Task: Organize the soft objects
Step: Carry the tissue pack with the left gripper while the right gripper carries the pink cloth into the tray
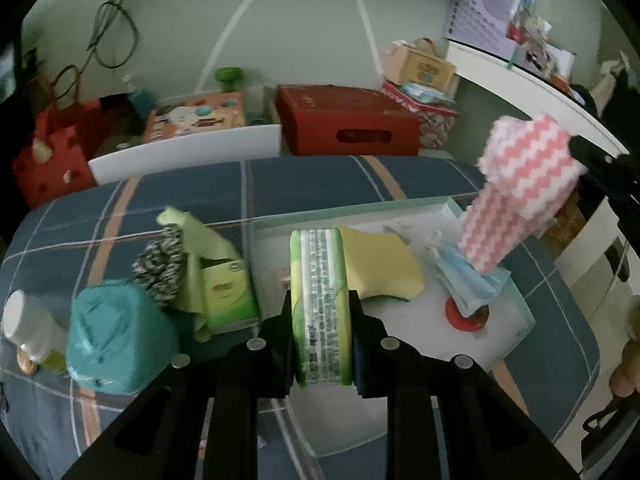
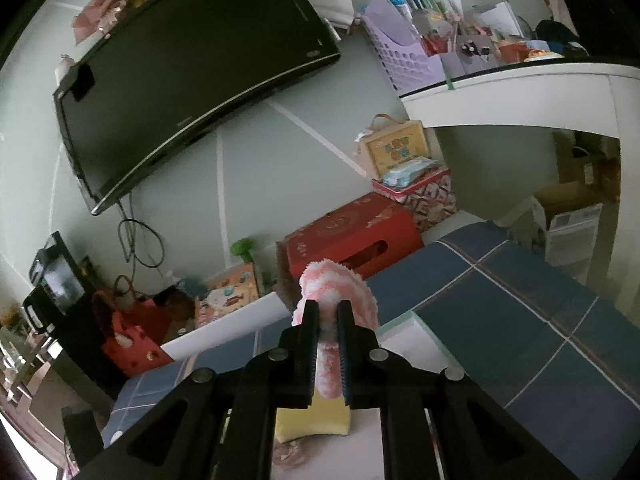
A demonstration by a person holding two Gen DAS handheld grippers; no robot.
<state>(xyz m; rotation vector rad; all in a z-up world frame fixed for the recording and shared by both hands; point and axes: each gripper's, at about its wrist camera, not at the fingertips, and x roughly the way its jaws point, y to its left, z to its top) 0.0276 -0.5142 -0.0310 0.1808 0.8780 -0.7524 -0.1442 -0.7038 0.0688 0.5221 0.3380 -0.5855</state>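
Note:
My left gripper point(image 1: 322, 312) is shut on a green tissue pack point(image 1: 320, 304), held on edge over the near left part of the white tray point(image 1: 516, 312). A yellow sponge point(image 1: 380, 264) and a blue face mask point(image 1: 468, 280) lie in the tray. My right gripper point(image 2: 328, 344) is shut on a pink-and-white zigzag cloth point(image 2: 334, 288), which hangs above the tray's right side in the left wrist view point(image 1: 520, 188). The yellow sponge also shows below the right gripper point(image 2: 312, 420).
On the blue plaid bed point(image 1: 280, 184) left of the tray lie a teal cloth point(image 1: 116, 340), a black-and-white scrubber point(image 1: 160, 268), a green box point(image 1: 224, 288) and a white bottle point(image 1: 28, 324). A red box point(image 1: 344, 120) and bags stand beyond the bed.

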